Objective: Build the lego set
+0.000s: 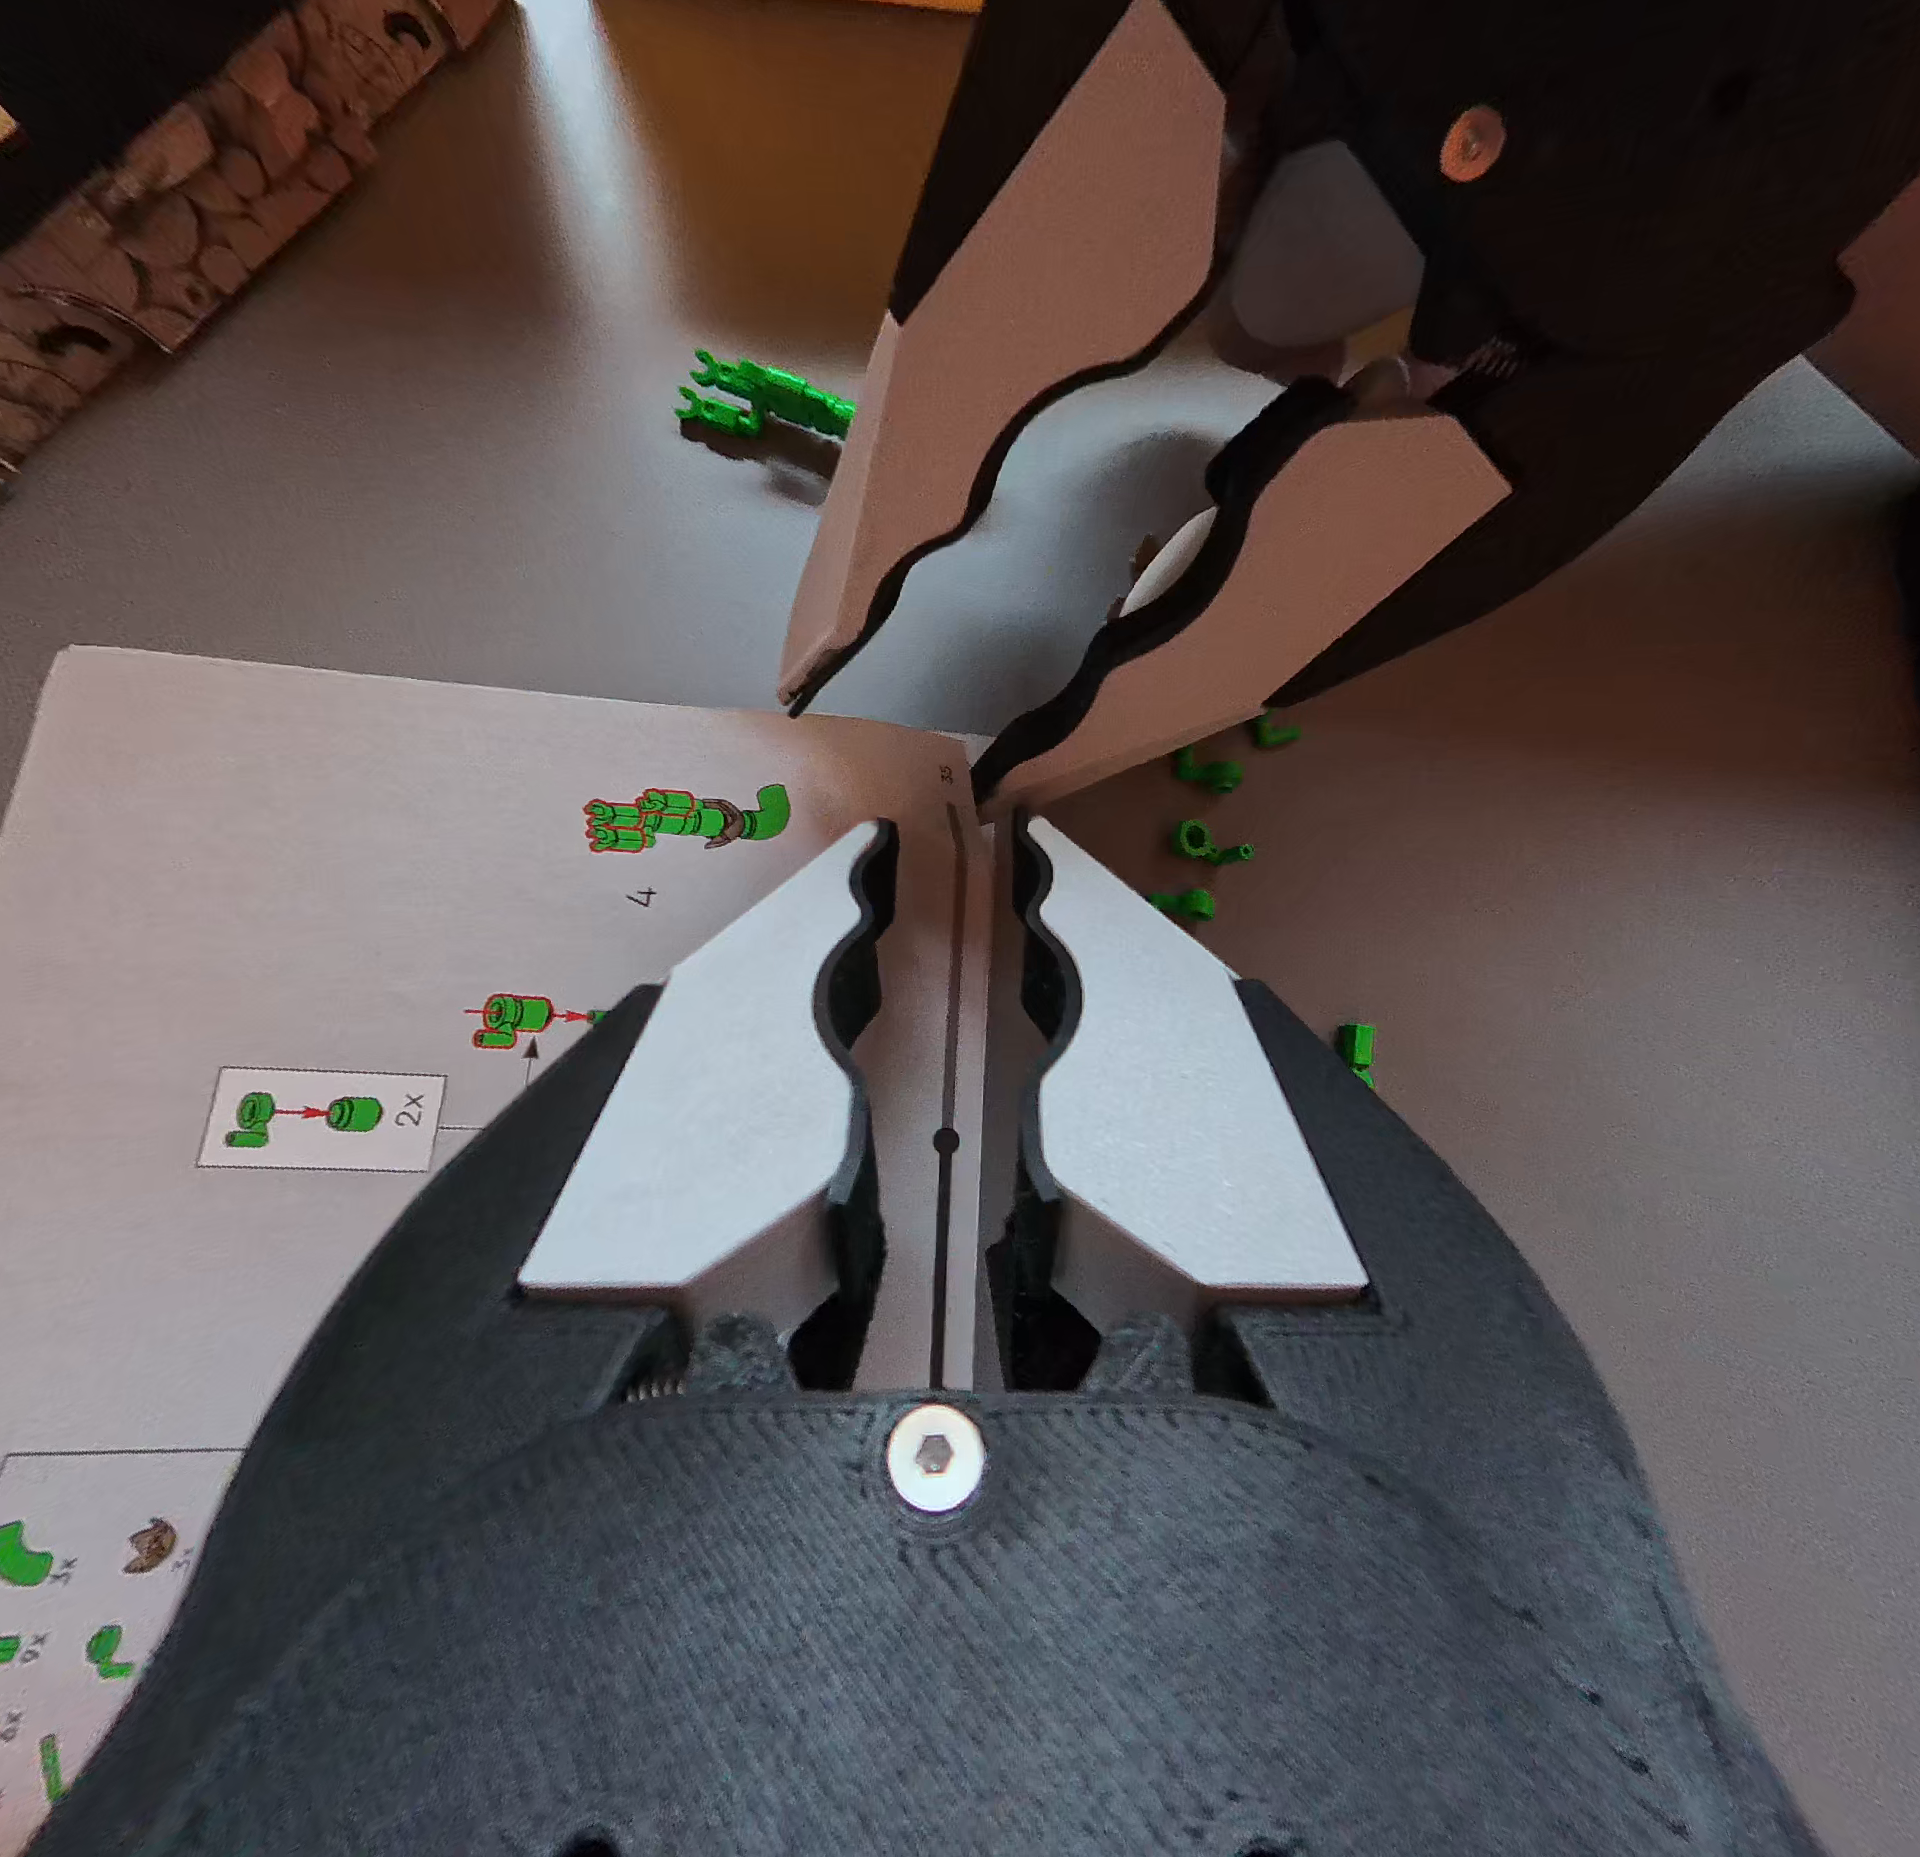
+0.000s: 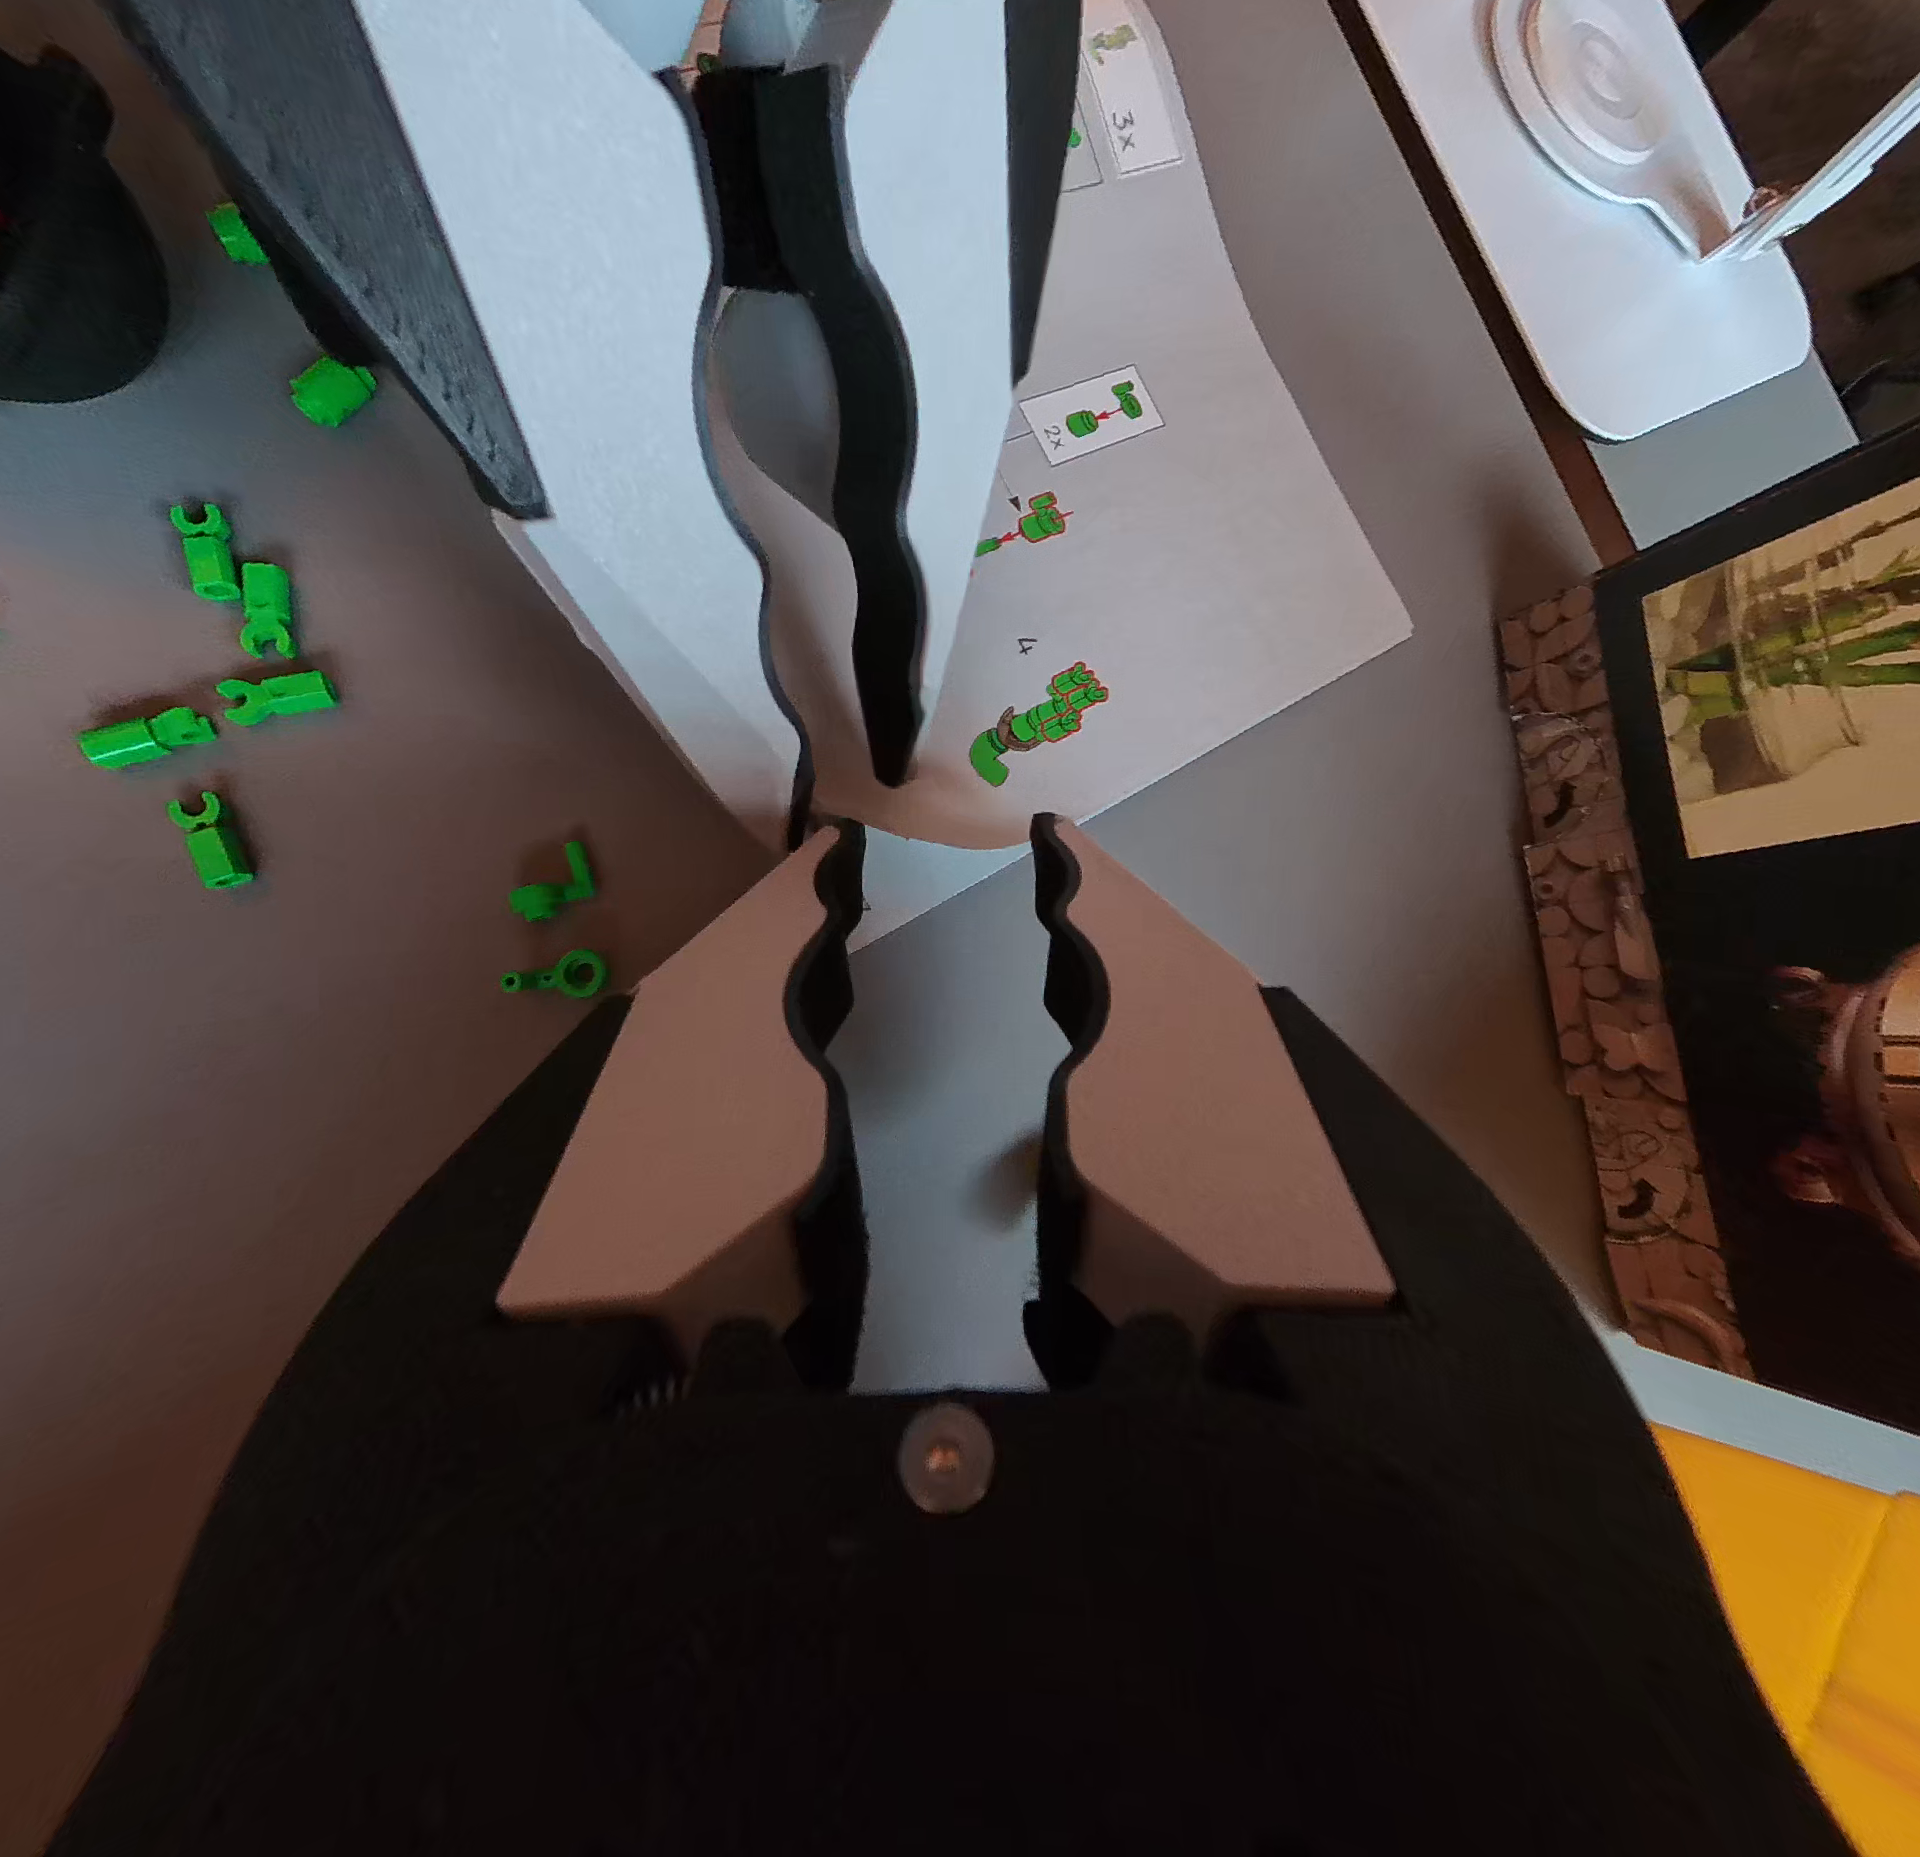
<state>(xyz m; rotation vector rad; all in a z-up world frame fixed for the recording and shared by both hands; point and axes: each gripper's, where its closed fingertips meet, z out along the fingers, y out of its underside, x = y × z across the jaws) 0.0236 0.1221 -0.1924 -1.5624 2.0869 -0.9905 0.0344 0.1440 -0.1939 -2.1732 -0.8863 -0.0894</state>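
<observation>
The open instruction booklet (image 1: 312, 872) lies on the grey table, and also shows in the right wrist view (image 2: 1195, 581). My left gripper (image 1: 954, 825) is open a little over the booklet's right edge near its far corner. My right gripper (image 2: 945, 828) is open and meets it tip to tip at that corner, which curls up slightly. The right gripper (image 1: 888, 742) comes in from the upper right in the left wrist view. A small green assembly (image 1: 769, 399) lies beyond the booklet. Several loose green pieces (image 2: 239, 685) lie beside the grippers.
The set's box with a patterned side (image 2: 1621, 976) lies by the booklet, also seen in the left wrist view (image 1: 187, 166). A yellow object (image 2: 1818, 1599), a white tray-like object (image 2: 1621, 145) and a black cone-shaped object (image 2: 62, 280) stand around. Only a small space, under 4 cm, lies between the two pairs of fingers.
</observation>
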